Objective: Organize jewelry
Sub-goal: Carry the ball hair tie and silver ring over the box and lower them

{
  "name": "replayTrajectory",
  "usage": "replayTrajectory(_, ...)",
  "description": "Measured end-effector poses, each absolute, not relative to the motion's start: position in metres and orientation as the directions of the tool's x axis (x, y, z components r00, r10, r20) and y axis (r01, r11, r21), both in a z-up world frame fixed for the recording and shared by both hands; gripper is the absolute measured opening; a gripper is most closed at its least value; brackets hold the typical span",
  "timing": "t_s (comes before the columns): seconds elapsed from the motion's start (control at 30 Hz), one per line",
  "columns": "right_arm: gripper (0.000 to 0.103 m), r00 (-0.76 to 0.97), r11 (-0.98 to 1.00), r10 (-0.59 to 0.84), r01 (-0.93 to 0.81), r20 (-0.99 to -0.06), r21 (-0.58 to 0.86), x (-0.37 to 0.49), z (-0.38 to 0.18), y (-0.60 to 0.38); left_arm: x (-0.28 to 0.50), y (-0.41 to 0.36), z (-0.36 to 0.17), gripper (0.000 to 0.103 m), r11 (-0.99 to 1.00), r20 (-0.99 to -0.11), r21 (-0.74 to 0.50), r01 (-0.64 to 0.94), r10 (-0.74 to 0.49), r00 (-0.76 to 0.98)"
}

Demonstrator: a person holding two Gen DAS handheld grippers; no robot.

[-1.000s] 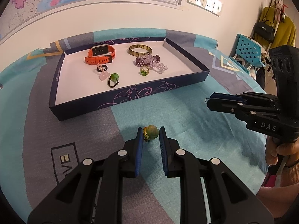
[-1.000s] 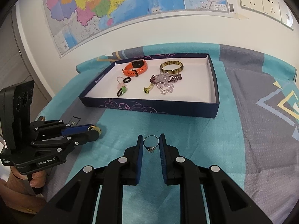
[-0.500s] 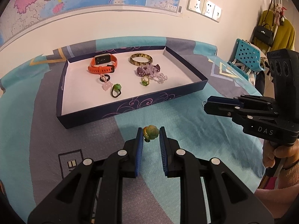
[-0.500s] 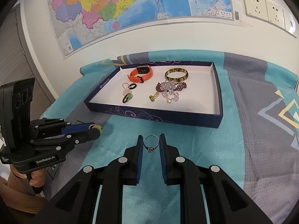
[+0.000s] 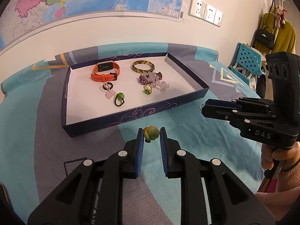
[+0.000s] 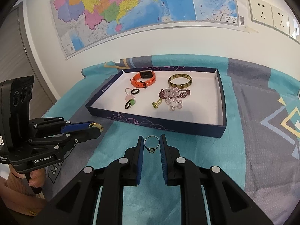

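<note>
Both grippers stay clenched as before, left gripper (image 5: 151, 133) on the green ring (image 5: 151, 132), right gripper (image 6: 151, 144) on the silver ring (image 6: 151, 144).

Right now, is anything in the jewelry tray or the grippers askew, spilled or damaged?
Nothing stands out. The tray sits flat with its pieces apart or loosely bunched; the left gripper pinches a green-stone ring and the right gripper a silver ring.

Bright, even light; fisheye-warped, dark-vignetted edges
</note>
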State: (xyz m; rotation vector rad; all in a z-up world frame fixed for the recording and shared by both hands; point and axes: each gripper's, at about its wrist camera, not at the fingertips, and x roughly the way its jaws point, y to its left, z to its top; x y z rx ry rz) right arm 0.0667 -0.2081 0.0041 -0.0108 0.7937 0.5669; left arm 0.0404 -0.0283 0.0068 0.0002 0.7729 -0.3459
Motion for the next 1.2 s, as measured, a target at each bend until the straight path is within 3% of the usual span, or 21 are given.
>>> replayTrajectory(1.2,0.015,0.577,0.840,0.484,-0.518,-0.658,0.163,0.101,0.018,-0.193,0.070,-0.018,0.025,0.018,0.952,-0.652,-0.120,0.281,-0.289,0.701)
